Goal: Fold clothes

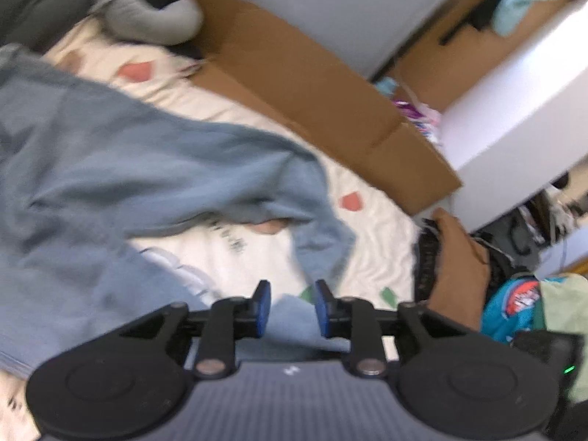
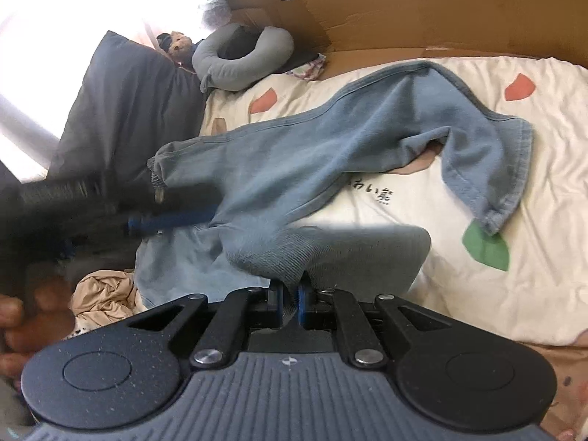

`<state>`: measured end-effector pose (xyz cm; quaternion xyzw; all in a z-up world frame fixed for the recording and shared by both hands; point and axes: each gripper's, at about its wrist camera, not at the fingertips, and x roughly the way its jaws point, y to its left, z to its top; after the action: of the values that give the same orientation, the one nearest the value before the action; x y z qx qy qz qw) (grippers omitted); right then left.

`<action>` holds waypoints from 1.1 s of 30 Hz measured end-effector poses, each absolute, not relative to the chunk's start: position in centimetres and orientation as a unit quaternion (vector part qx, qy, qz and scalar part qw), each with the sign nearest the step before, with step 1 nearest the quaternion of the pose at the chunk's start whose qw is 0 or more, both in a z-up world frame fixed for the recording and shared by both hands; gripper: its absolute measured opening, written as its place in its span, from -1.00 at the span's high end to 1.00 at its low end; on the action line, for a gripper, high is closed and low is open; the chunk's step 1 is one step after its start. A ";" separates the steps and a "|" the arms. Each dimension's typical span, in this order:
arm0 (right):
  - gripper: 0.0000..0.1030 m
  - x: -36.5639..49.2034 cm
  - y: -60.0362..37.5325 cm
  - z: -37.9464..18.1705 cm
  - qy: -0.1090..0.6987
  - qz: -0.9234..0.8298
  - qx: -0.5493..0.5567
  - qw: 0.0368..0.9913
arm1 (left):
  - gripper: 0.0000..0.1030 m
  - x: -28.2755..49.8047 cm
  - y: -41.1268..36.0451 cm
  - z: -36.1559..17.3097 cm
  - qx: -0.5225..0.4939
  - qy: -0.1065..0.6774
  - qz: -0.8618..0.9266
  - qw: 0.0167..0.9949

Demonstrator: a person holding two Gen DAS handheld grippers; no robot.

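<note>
Light blue trousers (image 2: 312, 147) lie crumpled across a cream bedsheet (image 2: 477, 275) with coloured patches. One leg bends away to the right, its hem (image 2: 507, 198) near a green patch. My right gripper (image 2: 291, 303) is shut on a ribbed fold of the trousers (image 2: 279, 257) bunched right in front of it. My left gripper (image 1: 293, 296) hovers low over the same trousers (image 1: 128, 169) with its blue pads (image 1: 262, 308) apart; cloth lies below the gap but is not pinched. In the right wrist view the left gripper shows as a blur at the left, one blue finger (image 2: 172, 220) against the cloth.
A flattened cardboard box (image 1: 301, 84) lines the far side of the bed. A grey neck pillow (image 2: 239, 58) and a dark pillow (image 2: 121, 110) lie at the head. A beige cloth (image 2: 106, 294) sits near the front edge. A person's hand (image 1: 459, 257) and a white cabinet (image 1: 514, 92) are at the right.
</note>
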<state>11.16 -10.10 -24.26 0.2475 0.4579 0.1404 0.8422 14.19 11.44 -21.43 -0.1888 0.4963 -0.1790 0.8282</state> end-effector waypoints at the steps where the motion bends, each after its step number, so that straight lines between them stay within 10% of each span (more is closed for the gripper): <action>1: 0.90 11.0 -10.3 -24.2 0.460 0.139 0.245 0.842 | 0.38 13.8 12.3 -22.0 -0.192 0.500 -0.164 0.829; 17: 0.90 8.9 -12.6 -20.6 0.486 0.127 0.237 0.831 | -0.05 8.7 22.0 -32.8 -0.251 0.555 0.040 0.792; 33: 0.90 8.7 -12.4 -20.1 0.502 0.129 0.222 0.826 | -0.04 7.3 22.7 -37.3 -0.366 0.568 0.056 0.735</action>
<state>8.69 -12.39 -20.06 0.2222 0.5017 0.1293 0.8260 7.28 22.74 -37.33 -0.3659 0.5679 0.0558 0.7352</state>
